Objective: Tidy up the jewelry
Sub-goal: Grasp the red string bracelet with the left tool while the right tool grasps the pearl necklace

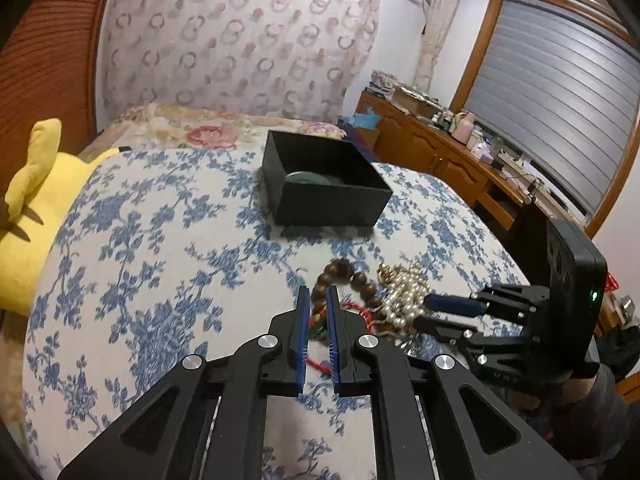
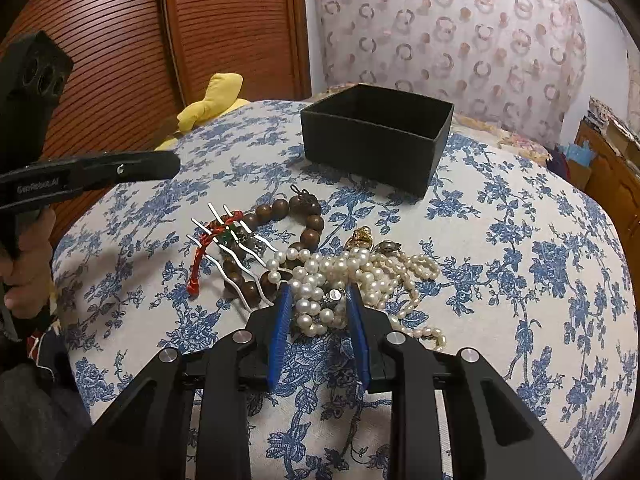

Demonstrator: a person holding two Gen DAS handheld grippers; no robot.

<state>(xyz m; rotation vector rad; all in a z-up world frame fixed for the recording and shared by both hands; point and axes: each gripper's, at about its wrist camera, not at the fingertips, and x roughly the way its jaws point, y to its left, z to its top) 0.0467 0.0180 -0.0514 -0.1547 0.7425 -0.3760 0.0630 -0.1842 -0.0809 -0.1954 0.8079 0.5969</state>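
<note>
A pile of jewelry lies on the blue-flowered bedspread: a white pearl necklace [image 2: 340,276], a brown wooden bead bracelet [image 2: 296,216], a red cord bracelet [image 2: 202,248], silver wavy hairpins [image 2: 236,256] and a gold piece [image 2: 360,237]. A black open box [image 2: 376,132] stands beyond it, with a dark green item inside [image 1: 312,178]. My right gripper [image 2: 318,294] is open, its fingers on either side of the pearls. My left gripper [image 1: 319,294] is open by a narrow gap and empty, just short of the wooden beads [image 1: 352,280].
A yellow plush toy [image 1: 28,216] lies at the bed's left side. A wooden wardrobe [image 2: 120,40] stands behind it. A patterned curtain [image 1: 240,40] hangs at the head of the bed. A cluttered wooden dresser [image 1: 440,144] runs along the right under a shuttered window.
</note>
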